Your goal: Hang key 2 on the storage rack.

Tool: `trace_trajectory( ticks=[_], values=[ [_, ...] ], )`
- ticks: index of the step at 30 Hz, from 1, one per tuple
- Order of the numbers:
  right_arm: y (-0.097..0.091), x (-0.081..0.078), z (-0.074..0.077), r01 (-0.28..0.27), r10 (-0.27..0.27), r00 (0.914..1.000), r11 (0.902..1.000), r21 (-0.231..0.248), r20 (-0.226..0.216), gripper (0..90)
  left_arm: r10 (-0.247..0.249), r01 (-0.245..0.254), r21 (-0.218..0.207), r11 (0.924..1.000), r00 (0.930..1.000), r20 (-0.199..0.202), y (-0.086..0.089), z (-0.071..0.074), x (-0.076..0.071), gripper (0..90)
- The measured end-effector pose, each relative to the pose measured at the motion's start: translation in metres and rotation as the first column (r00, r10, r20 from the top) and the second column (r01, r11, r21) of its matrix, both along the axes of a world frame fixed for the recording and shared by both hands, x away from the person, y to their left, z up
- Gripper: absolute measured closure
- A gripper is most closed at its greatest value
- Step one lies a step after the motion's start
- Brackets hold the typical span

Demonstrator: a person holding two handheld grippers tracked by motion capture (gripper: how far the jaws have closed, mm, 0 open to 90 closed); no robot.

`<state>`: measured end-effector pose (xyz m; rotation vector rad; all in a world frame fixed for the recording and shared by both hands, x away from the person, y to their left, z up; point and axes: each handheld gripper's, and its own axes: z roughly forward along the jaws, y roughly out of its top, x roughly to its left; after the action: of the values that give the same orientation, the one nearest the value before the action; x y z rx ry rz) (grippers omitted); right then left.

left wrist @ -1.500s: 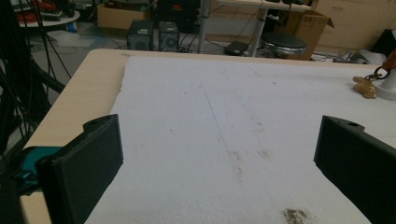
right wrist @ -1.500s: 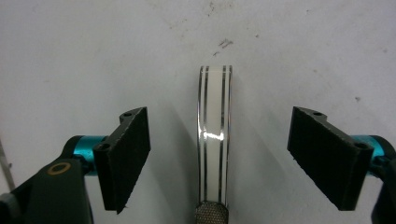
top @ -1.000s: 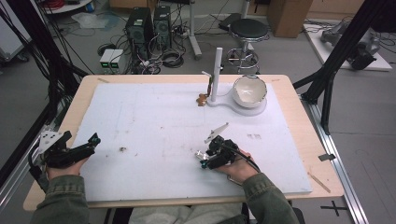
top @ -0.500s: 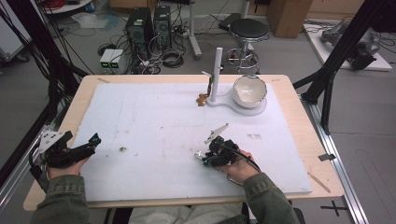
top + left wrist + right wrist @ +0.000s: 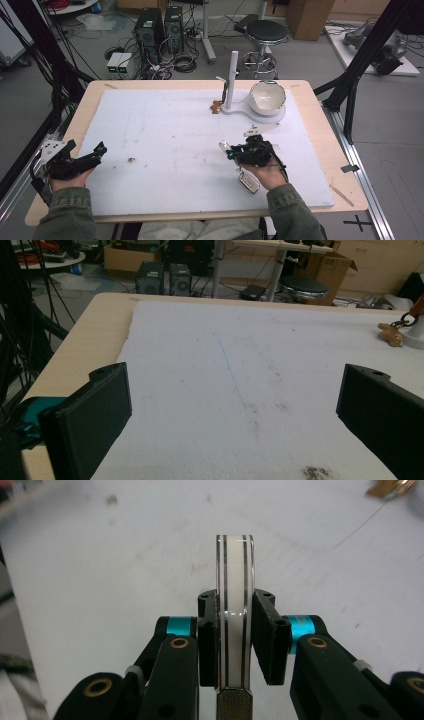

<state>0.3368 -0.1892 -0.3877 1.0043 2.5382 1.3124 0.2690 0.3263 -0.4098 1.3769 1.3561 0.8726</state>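
1. Right gripper (image 5: 235,645): jaws have just closed, clamped on clear flat tool (image 5: 235,580), lifted off near-right mat (image 5: 175,125); pickup looks done.
2. Left gripper (image 5: 97,150): jaws apart, empty, near-left.
3. Bowl (image 5: 267,97): far right.

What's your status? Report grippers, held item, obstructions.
Left gripper open, empty. Right gripper shut on a flat white tag, seen edge-on. Brown charm, white stand and bowl lie ahead, apart from both.
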Motion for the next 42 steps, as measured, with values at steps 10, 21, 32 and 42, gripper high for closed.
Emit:
trace_trajectory(
  ticks=[10,21,32,42],
  values=[
    [-0.026,-0.003,0.025,0.080,-0.095,0.9944,0.9657,0.247,0.046,74.4,0.017,-0.017,0.014,0.9998,0.9989,0.045,-0.001,0.002,0.000,1.7],
    [-0.028,0.009,0.040,0.123,-0.141,0.9892,0.9504,0.286,0.041,74.4,0.022,-0.022,0.005,0.9997,0.9987,0.045,-0.001,0.002,0.001,1.7],
    [-0.026,0.035,0.069,0.142,-0.160,0.9860,0.9529,0.268,0.046,74.4,0.015,-0.015,-0.003,0.9999,0.9993,0.034,-0.001,0.001,0.004,1.7],
    [-0.029,0.054,0.092,0.154,-0.175,0.9832,0.9478,0.279,0.052,74.3,0.017,-0.017,-0.014,0.9998,0.9996,0.023,0.000,0.001,0.004,1.7]
  ],
)
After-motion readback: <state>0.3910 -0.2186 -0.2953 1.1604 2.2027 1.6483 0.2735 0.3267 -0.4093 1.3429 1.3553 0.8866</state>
